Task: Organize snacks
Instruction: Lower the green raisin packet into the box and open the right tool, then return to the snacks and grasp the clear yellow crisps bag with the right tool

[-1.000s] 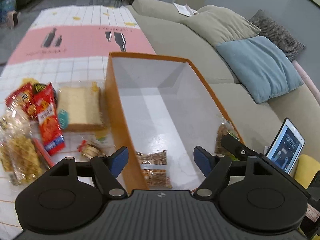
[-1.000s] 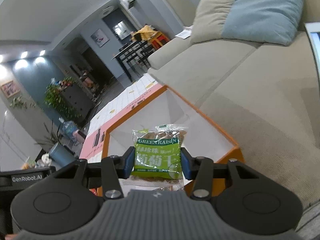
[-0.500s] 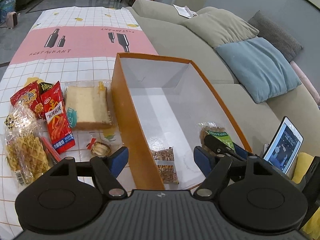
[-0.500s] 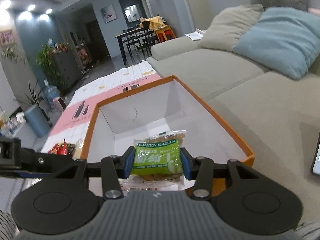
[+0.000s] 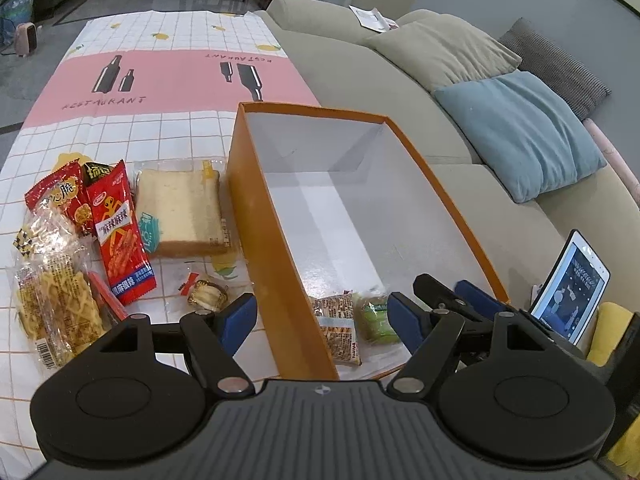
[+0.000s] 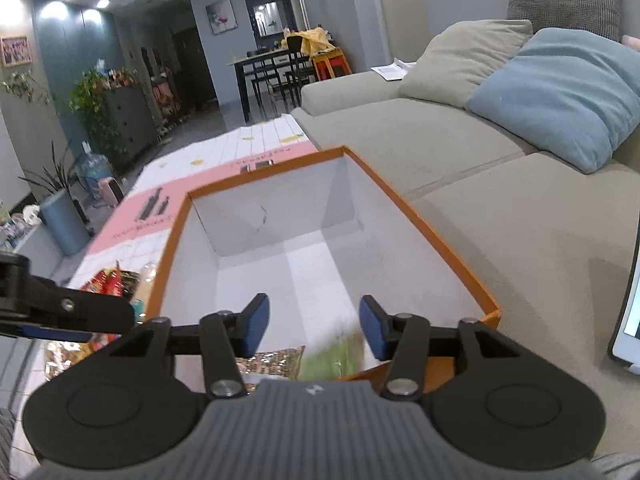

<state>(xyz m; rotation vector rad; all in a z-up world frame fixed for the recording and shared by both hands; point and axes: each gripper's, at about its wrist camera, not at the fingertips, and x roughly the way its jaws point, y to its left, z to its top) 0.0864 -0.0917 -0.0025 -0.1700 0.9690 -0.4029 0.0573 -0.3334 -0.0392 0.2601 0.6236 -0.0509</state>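
Orange box (image 5: pixel 256 216), white inside, open top, sits on the checked cloth. Two packets lie at its near end: a clear-wrapped brown snack bar (image 5: pixel 338 328) flat against the left wall, and a green raisin packet (image 5: pixel 374 314) just beside it on the right, blurred in both views (image 6: pixel 332 356). Outside, left of the box: wrapped bread slice (image 5: pixel 180 212) lying flat, red stick-snack pouch (image 5: pixel 120 236) beside it, red chip bag (image 5: pixel 60 196), clear bag of yellow crisps (image 5: pixel 56 312), small wrapped candy (image 5: pixel 204 296) near the box wall.
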